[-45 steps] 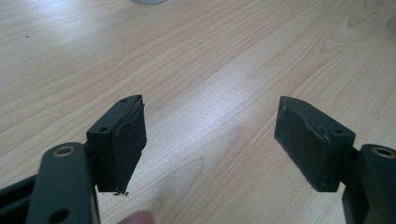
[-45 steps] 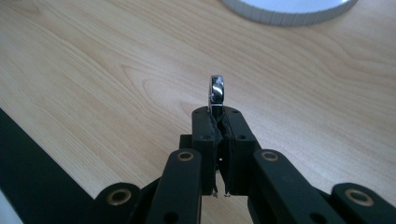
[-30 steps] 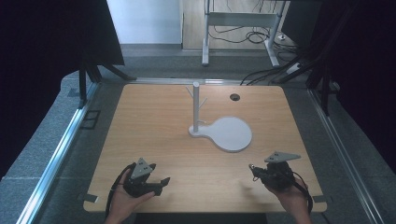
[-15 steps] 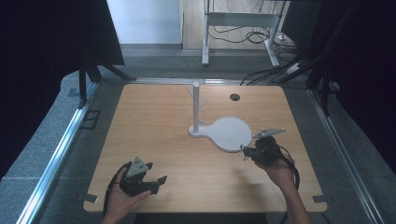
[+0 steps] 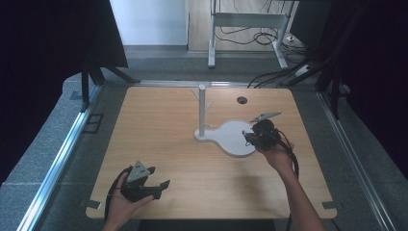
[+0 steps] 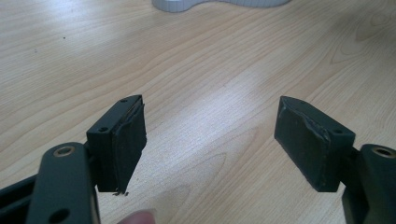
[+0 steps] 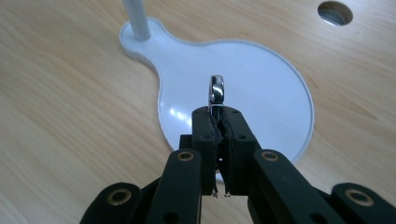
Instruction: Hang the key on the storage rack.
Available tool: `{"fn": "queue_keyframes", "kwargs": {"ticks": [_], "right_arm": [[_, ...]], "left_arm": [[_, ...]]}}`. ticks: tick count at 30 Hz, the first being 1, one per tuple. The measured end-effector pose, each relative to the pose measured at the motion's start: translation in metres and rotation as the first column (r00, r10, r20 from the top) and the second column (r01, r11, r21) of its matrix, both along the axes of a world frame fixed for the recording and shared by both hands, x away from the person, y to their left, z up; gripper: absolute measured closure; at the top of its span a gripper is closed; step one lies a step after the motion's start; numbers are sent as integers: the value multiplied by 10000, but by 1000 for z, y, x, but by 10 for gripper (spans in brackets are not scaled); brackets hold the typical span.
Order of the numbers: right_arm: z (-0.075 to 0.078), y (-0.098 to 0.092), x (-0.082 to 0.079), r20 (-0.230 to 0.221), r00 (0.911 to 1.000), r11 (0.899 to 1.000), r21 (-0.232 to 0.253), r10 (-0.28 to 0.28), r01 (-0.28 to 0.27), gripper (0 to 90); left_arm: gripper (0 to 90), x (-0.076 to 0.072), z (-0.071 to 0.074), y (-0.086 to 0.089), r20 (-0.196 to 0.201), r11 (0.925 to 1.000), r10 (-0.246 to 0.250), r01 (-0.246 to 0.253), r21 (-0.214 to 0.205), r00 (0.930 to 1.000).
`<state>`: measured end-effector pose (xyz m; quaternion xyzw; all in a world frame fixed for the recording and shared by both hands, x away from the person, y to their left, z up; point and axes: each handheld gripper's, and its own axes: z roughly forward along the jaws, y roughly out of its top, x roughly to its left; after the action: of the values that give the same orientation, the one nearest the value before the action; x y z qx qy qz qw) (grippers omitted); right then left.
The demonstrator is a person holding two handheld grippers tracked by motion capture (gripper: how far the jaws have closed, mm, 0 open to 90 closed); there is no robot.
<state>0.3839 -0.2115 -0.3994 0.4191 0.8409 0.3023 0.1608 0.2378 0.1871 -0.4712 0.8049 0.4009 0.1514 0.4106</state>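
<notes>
Silver ring [image 7: 216, 91] clamped in our right tool [image 7: 217, 112] above the white stand base [image 7: 261, 79], while our left tool [image 6: 210, 135] gapes wide over the wooden worktop [image 5: 159, 125].

Count: 1 white stand [image 5: 231, 137] w/ 1 post [image 5: 202, 108], 1 silver ring [image 7: 216, 91], 2 grippers, 1 hole [image 5: 242, 100] in tabletop [image 5: 159, 130].
</notes>
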Motion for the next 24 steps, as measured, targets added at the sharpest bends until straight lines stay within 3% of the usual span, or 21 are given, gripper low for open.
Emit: {"fn": "queue_keyframes", "kwargs": {"ticks": [5,12,17,24], "right_arm": [[3,9,21,-72,9999,9998,172,-127,129,850],[7,21,37,134,9998,9993,339,-163,158,850],[17,39,51,481,9988,9994,335,-98,82,850],[19,57,64,515,9986,9996,283,-82,68,851]], "left_arm": [[257,1,-1,0,-20,10000,10,-10,-13,10000],[257,1,-1,0,-45,10000,30,-31,-36,10000],[258,2,-3,-1,-118,10000,-4,4,-14,9999],[258,2,-3,-1,-127,10000,-19,19,-18,9999]]}}
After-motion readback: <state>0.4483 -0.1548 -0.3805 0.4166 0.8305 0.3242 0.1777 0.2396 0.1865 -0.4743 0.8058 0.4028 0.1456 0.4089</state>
